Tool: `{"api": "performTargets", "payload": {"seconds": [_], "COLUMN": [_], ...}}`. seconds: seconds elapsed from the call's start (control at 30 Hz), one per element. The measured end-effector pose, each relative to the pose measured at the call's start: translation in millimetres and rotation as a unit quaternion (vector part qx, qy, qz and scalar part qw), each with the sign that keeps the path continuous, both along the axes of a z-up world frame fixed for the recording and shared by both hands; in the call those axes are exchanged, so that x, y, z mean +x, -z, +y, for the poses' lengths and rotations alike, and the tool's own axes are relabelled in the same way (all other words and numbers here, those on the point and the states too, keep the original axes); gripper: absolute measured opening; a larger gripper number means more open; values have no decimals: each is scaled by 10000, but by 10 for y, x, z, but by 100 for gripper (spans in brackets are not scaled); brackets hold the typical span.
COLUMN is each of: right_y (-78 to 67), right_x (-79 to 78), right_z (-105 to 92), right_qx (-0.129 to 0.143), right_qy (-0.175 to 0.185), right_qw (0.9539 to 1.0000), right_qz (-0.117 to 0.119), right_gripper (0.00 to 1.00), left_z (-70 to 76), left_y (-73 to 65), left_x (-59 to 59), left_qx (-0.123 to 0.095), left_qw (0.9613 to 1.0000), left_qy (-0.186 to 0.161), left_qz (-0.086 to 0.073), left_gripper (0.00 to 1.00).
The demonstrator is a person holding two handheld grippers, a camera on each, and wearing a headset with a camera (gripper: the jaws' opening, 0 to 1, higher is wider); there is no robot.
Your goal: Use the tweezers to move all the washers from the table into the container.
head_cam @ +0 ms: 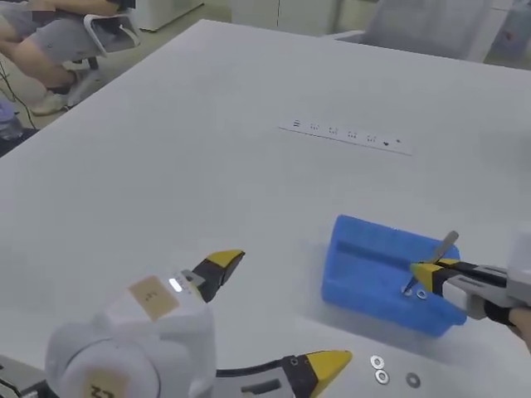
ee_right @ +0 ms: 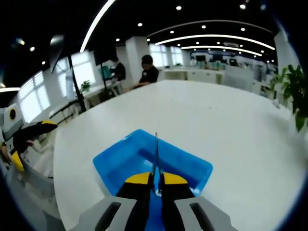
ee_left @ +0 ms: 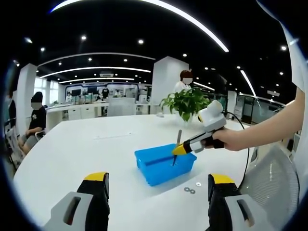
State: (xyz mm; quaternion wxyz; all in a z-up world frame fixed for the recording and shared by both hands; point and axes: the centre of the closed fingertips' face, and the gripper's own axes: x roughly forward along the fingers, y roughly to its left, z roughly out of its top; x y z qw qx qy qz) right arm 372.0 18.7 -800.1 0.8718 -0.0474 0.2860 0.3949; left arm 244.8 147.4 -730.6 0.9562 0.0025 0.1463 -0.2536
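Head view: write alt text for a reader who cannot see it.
The right gripper holds tweezers with their tips inside a blue container on a white table. Three washers lie just outside it; the left gripper is open, lower left.

No legible text, seemingly.

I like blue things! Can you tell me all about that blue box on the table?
The blue box is a shallow, open rectangular tray that looks like plastic, with low walls and no lid. It sits flat on the white table. The tweezers, held by the right gripper, point down into one end of it, beside a small washer on its floor. Three more washers lie on the table just outside its front wall.
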Motion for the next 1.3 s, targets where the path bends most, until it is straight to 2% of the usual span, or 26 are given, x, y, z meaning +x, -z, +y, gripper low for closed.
{"api": "performTargets", "payload": {"seconds": [0.23, 0.4, 0.63, 0.8, 1.0, 1.07, 1.2, 1.3], "right_y": [-318, -509, -639, -553, -185, -55, 74, 117], "right_x": [-154, -312, -506, -697, -866, -897, -928, -936], "right_z": [60, 106, 125, 200, 274, 265, 280, 271], "right_qx": [387, 691, 921, 1034, 905, 866, 762, 733], "right_qy": [-80, -164, -171, -313, -459, -405, -384, -367], "right_qw": [9990, 9971, 9951, 9941, 9943, 9937, 9940, 9939], "right_qz": [-225, -277, -320, -102, 342, 577, 684, 743], "right_gripper": [3, 3, 3, 3, 3, 3, 3, 3], "left_z": [-3, -19, -24, -39, -43, -42, -40, -38], "left_y": [9, 18, 31, 48, 52, 54, 56, 58], "left_x": [2, -2, -7, -16, -23, -25, -28, -31], "left_qx": [15, 48, 81, 133, 127, 136, 143, 153], "left_qw": [10000, 10000, 9999, 9998, 9998, 9998, 9998, 9997], "left_qy": [14, 53, 83, 131, 138, 135, 139, 138], "left_qz": [16, 34, 55, 78, 86, 85, 88, 97], "left_gripper": [85, 85, 85, 84, 84, 84, 83, 83]}}
